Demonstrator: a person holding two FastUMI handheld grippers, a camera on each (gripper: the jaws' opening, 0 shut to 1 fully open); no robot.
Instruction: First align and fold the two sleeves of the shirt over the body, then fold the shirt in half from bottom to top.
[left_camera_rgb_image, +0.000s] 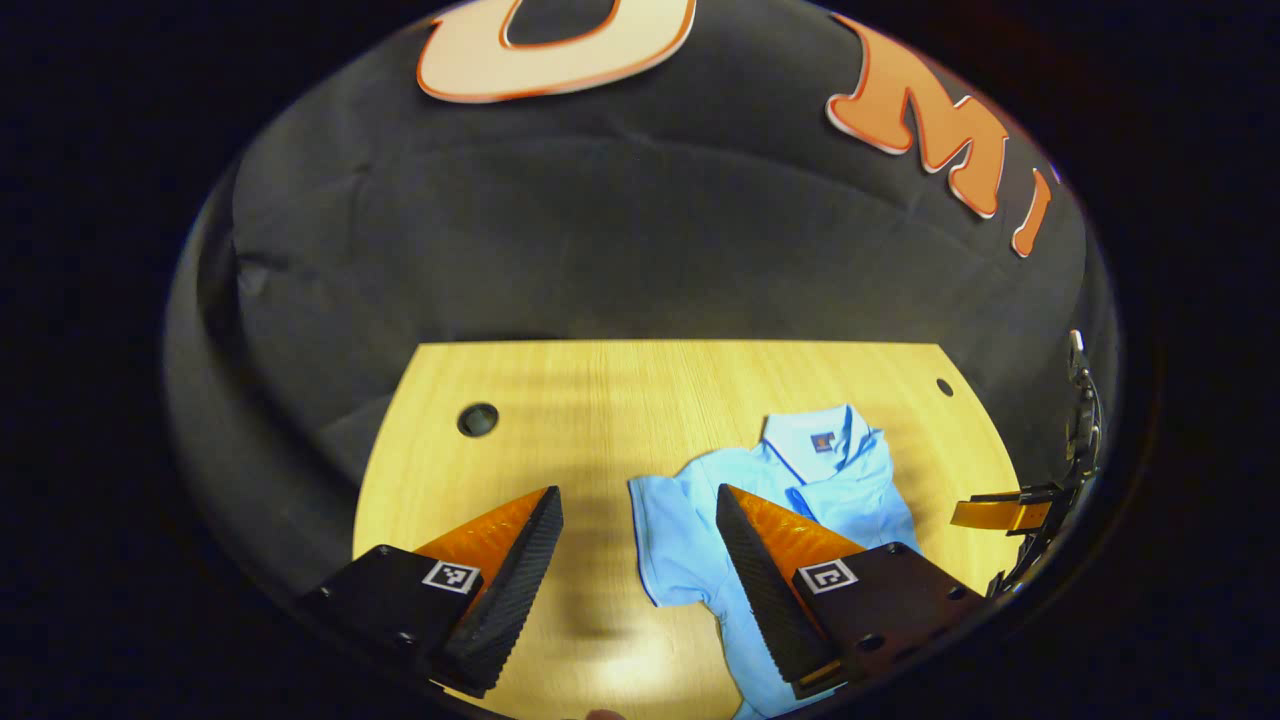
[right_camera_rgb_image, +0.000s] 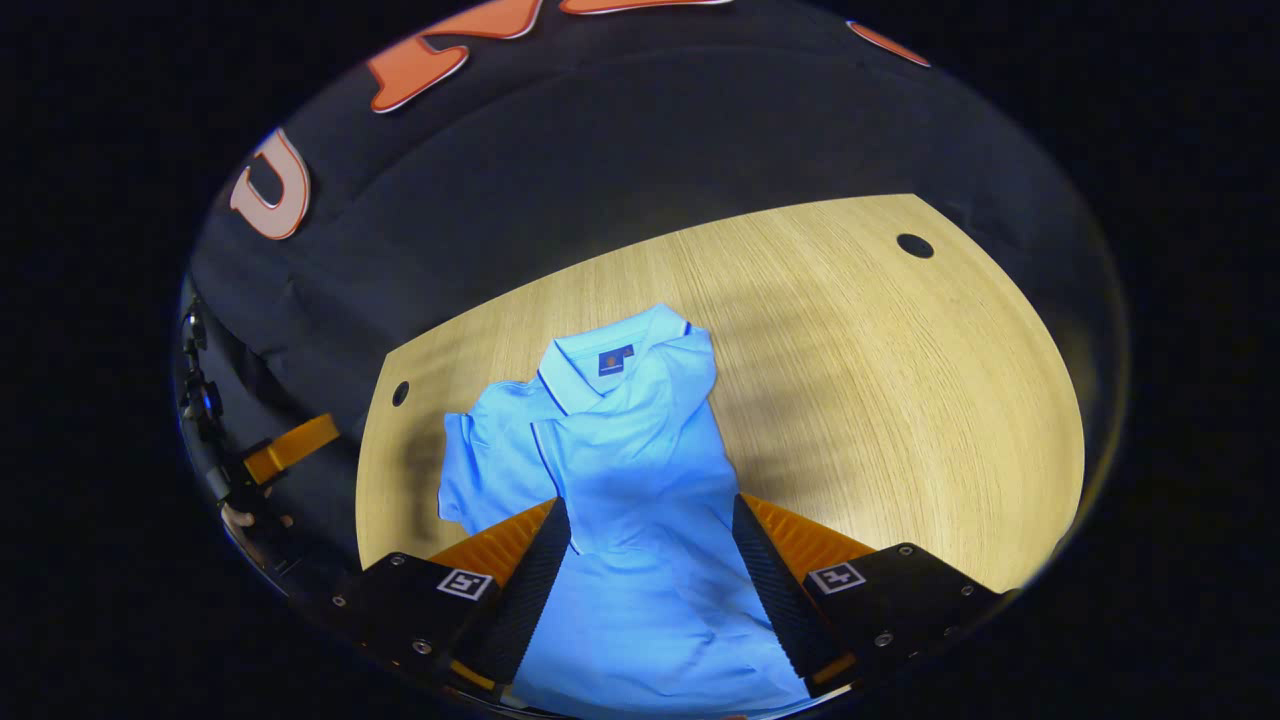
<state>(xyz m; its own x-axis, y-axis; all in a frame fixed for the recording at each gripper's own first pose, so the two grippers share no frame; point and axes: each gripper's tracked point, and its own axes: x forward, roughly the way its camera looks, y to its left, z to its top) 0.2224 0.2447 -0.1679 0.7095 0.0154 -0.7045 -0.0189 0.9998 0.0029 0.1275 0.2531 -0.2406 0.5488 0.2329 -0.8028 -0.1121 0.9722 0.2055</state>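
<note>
A light blue polo shirt (right_camera_rgb_image: 640, 450) lies flat on the wooden table (right_camera_rgb_image: 900, 400), collar (right_camera_rgb_image: 610, 360) toward the far edge. In the right gripper view its right-hand sleeve is folded over the body, while the other sleeve (right_camera_rgb_image: 480, 470) spreads out to the left. My right gripper (right_camera_rgb_image: 648, 508) hovers open above the shirt's lower body, one finger on each side of it. In the left gripper view the shirt (left_camera_rgb_image: 840, 480) sits right of centre. My left gripper (left_camera_rgb_image: 635, 500) is open over the table beside the spread sleeve (left_camera_rgb_image: 675, 540), holding nothing.
The table has two small round holes (left_camera_rgb_image: 478, 419) (left_camera_rgb_image: 944, 386) near its far corners. Black cloth wall stands behind it. The right gripper (left_camera_rgb_image: 1010, 515) shows at the far right of the left gripper view; the left gripper (right_camera_rgb_image: 290, 445) and a hand (right_camera_rgb_image: 250, 515) show at the far left of the right gripper view.
</note>
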